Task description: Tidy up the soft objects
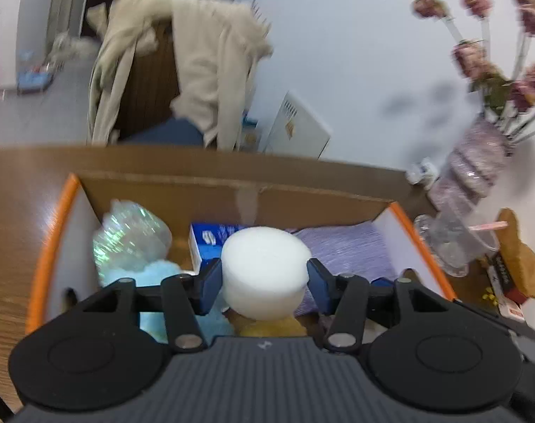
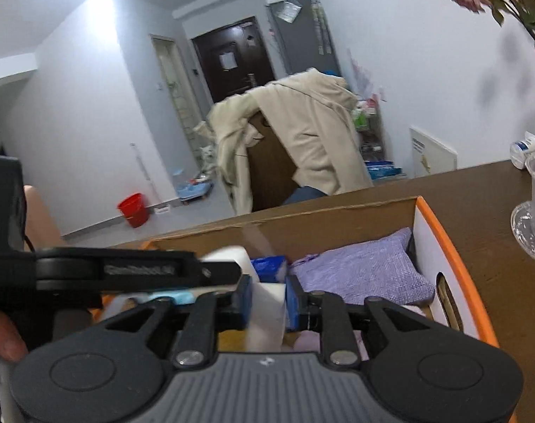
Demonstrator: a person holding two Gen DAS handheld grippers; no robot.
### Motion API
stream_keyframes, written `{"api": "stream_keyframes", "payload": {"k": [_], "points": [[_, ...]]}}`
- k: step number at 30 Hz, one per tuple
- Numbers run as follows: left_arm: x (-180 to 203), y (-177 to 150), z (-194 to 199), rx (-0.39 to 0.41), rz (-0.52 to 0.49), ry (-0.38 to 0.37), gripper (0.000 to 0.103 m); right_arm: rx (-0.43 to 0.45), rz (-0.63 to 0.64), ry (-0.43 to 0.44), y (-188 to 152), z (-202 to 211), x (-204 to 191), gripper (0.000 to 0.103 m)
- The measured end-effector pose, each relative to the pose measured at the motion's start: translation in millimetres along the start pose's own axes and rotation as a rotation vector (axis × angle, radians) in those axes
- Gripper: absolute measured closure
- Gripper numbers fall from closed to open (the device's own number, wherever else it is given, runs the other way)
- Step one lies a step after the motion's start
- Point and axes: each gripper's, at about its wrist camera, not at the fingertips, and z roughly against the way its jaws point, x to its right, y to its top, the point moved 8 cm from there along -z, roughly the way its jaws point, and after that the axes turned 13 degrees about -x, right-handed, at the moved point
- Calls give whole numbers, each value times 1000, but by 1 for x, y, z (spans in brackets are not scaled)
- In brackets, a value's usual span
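My left gripper [image 1: 263, 278] is shut on a round white foam puck [image 1: 265, 268] and holds it over an open cardboard box [image 1: 232, 183] with orange-edged flaps. In the box lie a purple cushion [image 1: 344, 246], a blue packet [image 1: 211, 239], a shiny clear bag [image 1: 130, 236], a light blue fluffy thing [image 1: 158, 275] and something yellow [image 1: 274, 328]. My right gripper [image 2: 269, 299] is shut on a white piece [image 2: 267, 313] over the same box [image 2: 337, 211]. The purple cushion [image 2: 359, 268] lies just to its right. The left gripper's body [image 2: 126, 271] crosses just in front of it at the left.
The box stands on a brown wooden table [image 1: 17, 211]. A purple vase of dried flowers [image 1: 475, 165] and a clear glass dish [image 1: 454, 243] stand at its right. A chair draped with a beige coat [image 2: 302, 130] is behind the table. A red bucket [image 2: 135, 208] sits on the floor.
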Motion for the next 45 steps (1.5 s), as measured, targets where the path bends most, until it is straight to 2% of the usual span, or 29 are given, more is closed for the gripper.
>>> {"api": "stream_keyframes", "payload": {"k": [1,3,4,5,11,17,20,27,30,31,35,37,39,45], "points": [[-1,-1,-4,-10,-4,-3,45,-13,-12,6,-2,-6,2,62],[1,1,-3,-8,-20,2,36,-19,-48,14,-4,-9,8,60],[1,2,0,2,-22,-7,30,-12,-56,27,-4,-8,10,54],[2,1,4,13,-28,-8,29,-2,-68,39,-3,-4,13,53],[2,3,32,48,-39,19,26,64,-58,-5,15,33,21,48],[8,-1,91,114,-51,44,23,94,33,-89,25,86,16,38],[13,-12,125,167,-68,58,20,103,80,-141,24,111,12,35],[27,-55,175,224,-101,87,20,140,95,-152,9,171,-8,27],[29,-85,192,293,-125,148,12,194,132,-179,-9,194,-16,15],[28,-97,197,314,-125,162,7,221,151,-186,-18,200,-17,13],[28,-150,207,387,-161,219,4,258,203,-211,-64,210,-20,13],[29,-178,212,427,-185,261,0,279,220,-223,-86,218,-22,9],[29,-204,218,452,-179,265,0,302,217,-236,-108,228,-25,6],[34,-282,230,451,-171,256,0,314,161,-214,-190,252,-35,3]]}}
